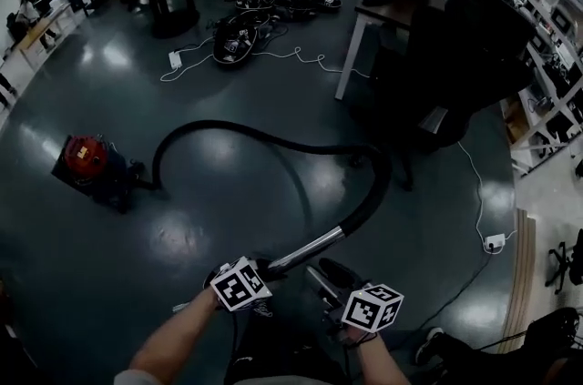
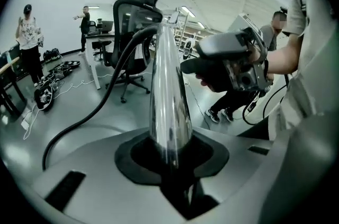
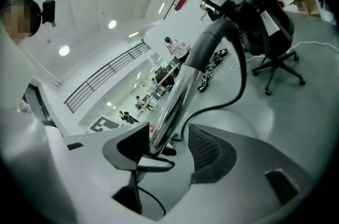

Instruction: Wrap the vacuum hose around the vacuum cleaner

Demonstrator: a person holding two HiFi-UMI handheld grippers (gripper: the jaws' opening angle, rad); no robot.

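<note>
Vacuum cleaner (image 1: pixel 86 157) on floor (image 1: pixel 109 283), left. Hose (image 1: pixel 273 142) loops from it rightward, then back to metal tube (image 1: pixel 310 247), near centre. Office chair (image 1: pixel 474 55) right, behind; desk (image 1: pixel 387 5) beside it.

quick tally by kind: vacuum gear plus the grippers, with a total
vacuum cleaner: 1
hose: 1
metal wand: 1
grippers: 2 (left gripper, right gripper)
total: 5

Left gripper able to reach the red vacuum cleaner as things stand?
Probably not: the red vacuum cleaner sits far across the floor, and the left gripper is clamped on the chrome wand; only the hose lies between.
</note>
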